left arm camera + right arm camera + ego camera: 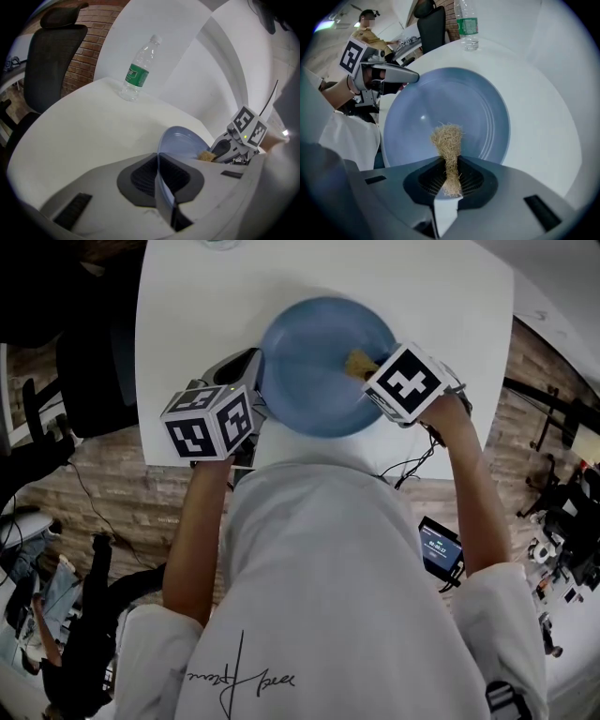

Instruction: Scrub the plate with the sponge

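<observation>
A round blue plate (323, 367) is held over the white table (187, 306). My left gripper (251, 413) is shut on the plate's left rim; in the left gripper view the plate (180, 143) stands edge-on between the jaws of that gripper (164, 180). My right gripper (370, 381) is shut on a tan fibrous sponge (360, 363) at the plate's right side. In the right gripper view the sponge (447, 147) sticks up from the right gripper (451, 180) against the plate's face (445, 108). The left gripper (410, 75) shows on the plate's far rim.
A clear water bottle with a green label (138, 70) stands at the table's far side, also seen as the bottle (466, 23). A black office chair (51, 56) stands beyond the table. Cables and gear lie on the floor around the table (441, 549).
</observation>
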